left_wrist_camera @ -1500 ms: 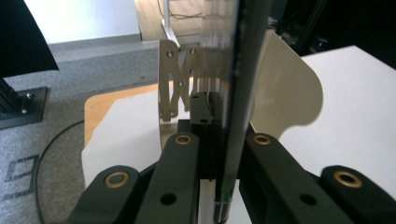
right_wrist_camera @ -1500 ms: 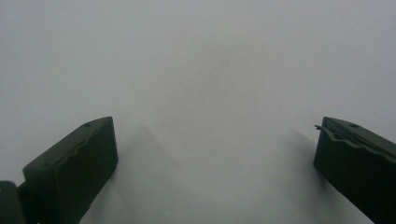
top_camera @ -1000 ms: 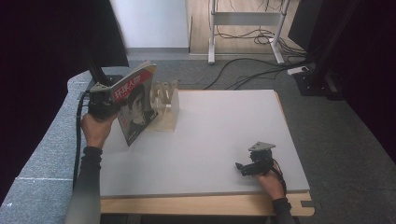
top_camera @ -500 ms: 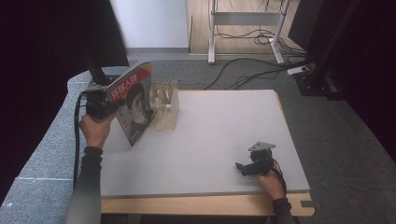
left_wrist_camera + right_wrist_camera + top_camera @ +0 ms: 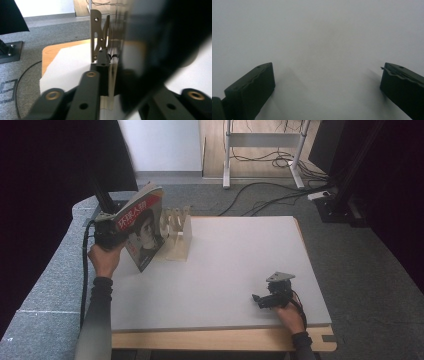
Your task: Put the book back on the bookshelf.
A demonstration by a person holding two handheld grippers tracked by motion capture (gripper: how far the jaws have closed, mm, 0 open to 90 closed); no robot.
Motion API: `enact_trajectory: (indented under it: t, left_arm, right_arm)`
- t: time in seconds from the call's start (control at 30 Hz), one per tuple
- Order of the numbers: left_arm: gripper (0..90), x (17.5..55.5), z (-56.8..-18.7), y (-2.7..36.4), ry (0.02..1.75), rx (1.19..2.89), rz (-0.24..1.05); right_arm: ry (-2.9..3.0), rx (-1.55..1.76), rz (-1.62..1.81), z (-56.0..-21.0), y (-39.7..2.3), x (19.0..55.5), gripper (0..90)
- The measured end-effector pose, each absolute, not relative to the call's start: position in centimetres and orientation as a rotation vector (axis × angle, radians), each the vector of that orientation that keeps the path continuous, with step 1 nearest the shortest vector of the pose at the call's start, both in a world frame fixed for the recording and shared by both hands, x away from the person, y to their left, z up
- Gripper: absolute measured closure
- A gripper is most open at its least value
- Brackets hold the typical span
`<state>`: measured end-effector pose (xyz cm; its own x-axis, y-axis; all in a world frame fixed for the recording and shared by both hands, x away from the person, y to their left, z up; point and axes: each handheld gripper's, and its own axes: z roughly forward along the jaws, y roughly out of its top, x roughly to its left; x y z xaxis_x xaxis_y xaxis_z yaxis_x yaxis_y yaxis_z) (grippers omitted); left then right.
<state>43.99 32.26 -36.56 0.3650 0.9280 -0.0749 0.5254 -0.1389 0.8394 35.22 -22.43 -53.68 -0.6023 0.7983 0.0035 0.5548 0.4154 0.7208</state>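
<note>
The left gripper (image 5: 111,236), held in the person's left hand (image 5: 104,260) at the far left edge of the white tabletop (image 5: 225,265), is clamped on a glossy magazine with a red title band and a portrait on its cover (image 5: 142,227). The magazine is lifted off the tabletop and tilted, its cover facing the near right, its top edge above the gripper. In the left gripper view the two black jaws stand close together with the thin stack of pages (image 5: 113,75) pinched between them, and the dark blurred cover (image 5: 160,45) spreads to the right.

Just to the right of the magazine stands a pale wooden slotted rack (image 5: 177,232) on the far left part of the tabletop; the magazine's lower corner lies beside its near end, but whether they touch cannot be told. In the left gripper view the rack's upright wooden dividers (image 5: 98,37) rise directly ahead of the jaws.

The right gripper (image 5: 270,296), held in the right hand (image 5: 290,312), rests near the near right corner of the tabletop, well apart from the magazine. Its jaws are spread wide and grasp nothing, with bare white surface (image 5: 322,50) between them.
</note>
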Motion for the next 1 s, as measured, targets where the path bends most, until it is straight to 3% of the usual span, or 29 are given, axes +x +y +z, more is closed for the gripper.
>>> enact_trajectory:
  t: [0.3,0.6,0.7,1.0]
  left_arm:
    - [43.9,43.7,-36.8,33.4,1.286,1.745,0.603]
    - [21.1,42.4,-36.4,34.1,1.269,1.754,0.644]
    - [15.2,41.9,-36.4,34.4,1.264,1.765,0.651]
    - [11.1,40.0,-36.1,35.2,1.234,1.758,0.576]
  right_arm:
    - [2.335,1.164,0.994,-53.7,-22.4,35.3,0.0]
    - [2.335,1.163,0.994,-53.6,-22.4,35.3,0.0]
    - [2.335,1.163,0.994,-53.6,-22.4,35.3,0.0]
    - [2.338,1.161,0.992,-53.6,-22.4,35.3,0.0]
